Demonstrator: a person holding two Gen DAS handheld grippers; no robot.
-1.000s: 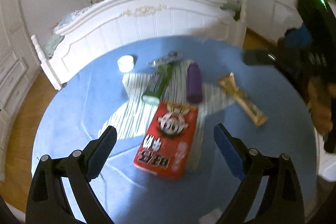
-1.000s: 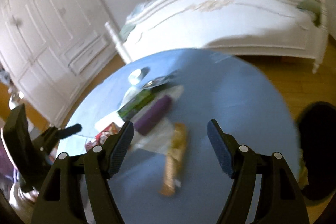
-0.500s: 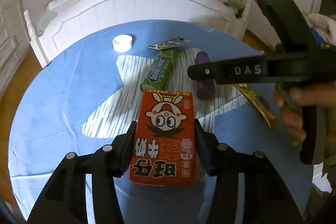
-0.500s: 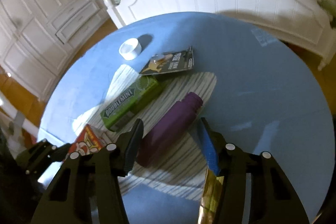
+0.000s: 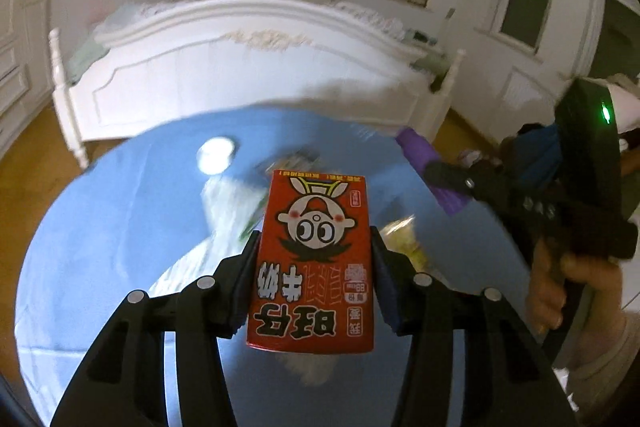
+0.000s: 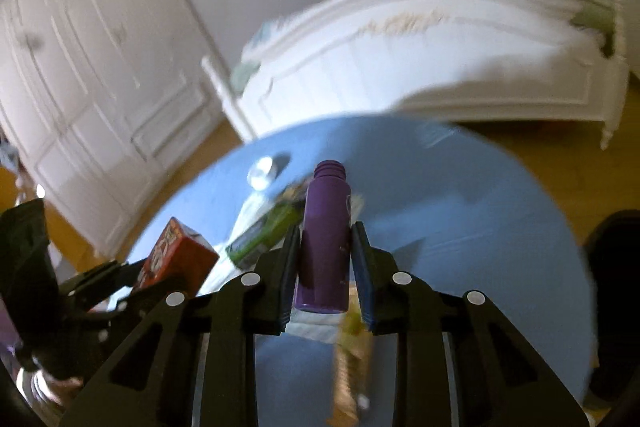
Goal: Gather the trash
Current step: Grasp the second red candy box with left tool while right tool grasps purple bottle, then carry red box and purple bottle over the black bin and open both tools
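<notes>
My left gripper [image 5: 316, 267] is shut on a red carton [image 5: 314, 259] with a cartoon face and holds it above the round blue table [image 5: 120, 227]. My right gripper [image 6: 325, 255] is shut on a purple bottle [image 6: 325, 239] without a cap, lifted off the table. The red carton also shows in the right wrist view [image 6: 176, 259], and the purple bottle in the left wrist view [image 5: 428, 167]. A green gum pack [image 6: 264, 235], a gold wrapper [image 6: 352, 355] and a small foil packet [image 5: 292, 159] lie on the table below.
A white cap [image 5: 215, 154] sits at the table's far left. A white bed footboard [image 5: 248, 75] stands just behind the table. White wardrobe doors [image 6: 80, 67] are at the left. A dark bin [image 6: 616, 267] stands on the floor right of the table.
Both grippers have risen off the table, the left with the red carton and the right with the purple bottle, which it closed on half a second ago.
</notes>
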